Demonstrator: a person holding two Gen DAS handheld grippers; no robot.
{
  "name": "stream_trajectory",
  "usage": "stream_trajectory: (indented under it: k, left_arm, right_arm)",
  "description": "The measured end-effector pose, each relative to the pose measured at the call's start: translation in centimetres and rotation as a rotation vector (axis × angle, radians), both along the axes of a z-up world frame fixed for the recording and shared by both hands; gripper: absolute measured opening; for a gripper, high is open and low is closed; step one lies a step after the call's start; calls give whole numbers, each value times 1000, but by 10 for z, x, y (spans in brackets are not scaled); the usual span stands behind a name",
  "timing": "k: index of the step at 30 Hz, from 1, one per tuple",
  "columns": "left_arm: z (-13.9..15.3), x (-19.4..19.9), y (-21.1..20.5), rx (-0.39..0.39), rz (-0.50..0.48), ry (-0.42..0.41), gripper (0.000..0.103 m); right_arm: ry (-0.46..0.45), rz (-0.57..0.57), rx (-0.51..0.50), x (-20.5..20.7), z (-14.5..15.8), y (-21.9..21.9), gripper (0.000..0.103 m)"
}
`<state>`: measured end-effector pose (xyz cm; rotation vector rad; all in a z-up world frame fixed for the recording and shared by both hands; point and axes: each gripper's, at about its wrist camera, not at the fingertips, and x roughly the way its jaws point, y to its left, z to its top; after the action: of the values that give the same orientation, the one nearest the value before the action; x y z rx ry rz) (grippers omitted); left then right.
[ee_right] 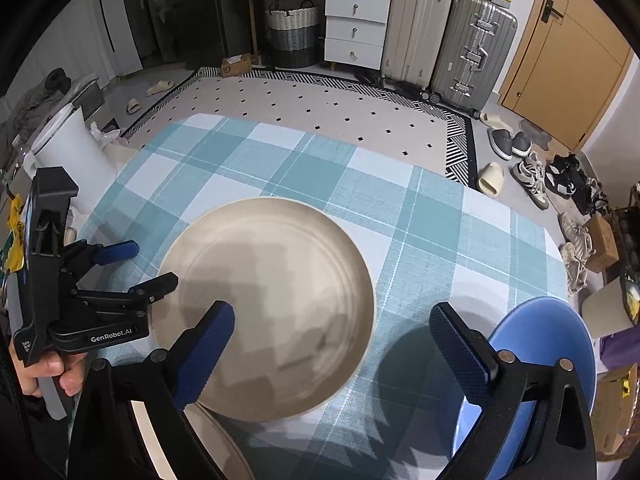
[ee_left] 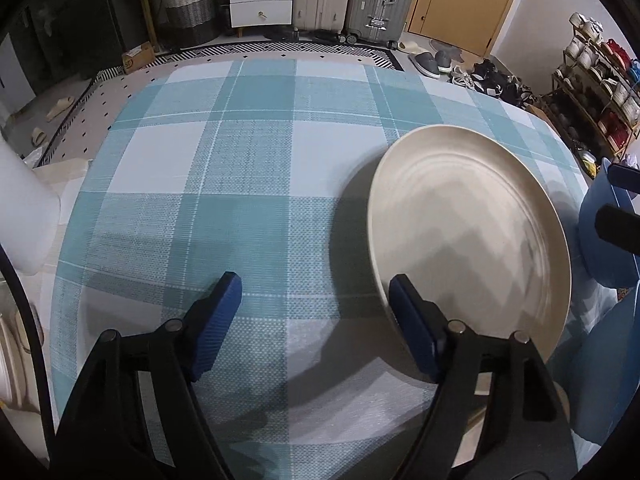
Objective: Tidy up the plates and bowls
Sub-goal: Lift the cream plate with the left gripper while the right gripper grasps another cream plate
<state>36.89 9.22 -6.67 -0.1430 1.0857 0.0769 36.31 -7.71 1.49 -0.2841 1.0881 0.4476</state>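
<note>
A wide beige plate (ee_left: 468,232) (ee_right: 264,312) lies flat on the teal checked tablecloth (ee_left: 240,160). My left gripper (ee_left: 316,296) (ee_right: 152,264) is open over bare cloth, and its right finger (ee_left: 404,300) stands at the plate's left rim. Nothing sits between its pads. My right gripper (ee_right: 336,332) is open and hovers above the plate's right edge. Its left finger (ee_right: 216,332) is over the plate and its right finger (ee_right: 456,336) is over the rim of a blue plate (ee_right: 540,340) (ee_left: 600,240). A hand (ee_right: 52,372) holds the left gripper's handle.
A second beige dish (ee_right: 224,440) shows at the near edge under my right gripper's arm. A white bin (ee_right: 72,152) stands off the table's left side. Beyond the far table edge lie a patterned rug (ee_right: 320,100), shoes, suitcases and drawers.
</note>
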Motion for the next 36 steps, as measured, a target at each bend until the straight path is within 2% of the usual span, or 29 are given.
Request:
stream_trajectory:
  k: [7, 10, 11, 14, 25, 28, 30, 31, 32, 33, 36]
  left_arm:
    - [-3, -2, 12, -18, 10, -9, 75]
    - [-4, -3, 15, -26, 10, -10, 75]
    - [-4, -3, 16, -30, 10, -10, 75]
    - [-4, -4, 17, -33, 10, -12, 75]
    - [-5, -5, 16, -31, -1, -26, 74]
    - [-5, -6, 16, -31, -3, -32, 73]
    - [-4, -6, 16, -34, -6, -37, 68]
    - [-4, -6, 15, -38, -11, -41, 65]
    - [-3, -6, 14, -43, -18, -44, 57]
    - [-3, -6, 13, -52, -29, -46, 45]
    - [-1, -5, 6, -93, -68, -44, 23]
  right_arm:
    - [52, 5, -15, 12, -13, 8, 81]
    - [78, -1, -24, 19, -23, 9, 78]
    - [88, -2, -26, 21, -26, 9, 71]
    - [93, -4, -41, 23, -33, 10, 63]
    - [107, -10, -91, 29, -49, 11, 49]
    - [112, -5, -97, 29, -51, 10, 41]
    - [111, -3, -101, 29, -53, 10, 37]
    - [110, -1, -102, 29, -53, 10, 30]
    - [100, -2, -110, 28, -52, 11, 24]
    - [90, -2, -118, 27, -51, 11, 22]
    - [82, 1, -117, 27, -50, 11, 21]
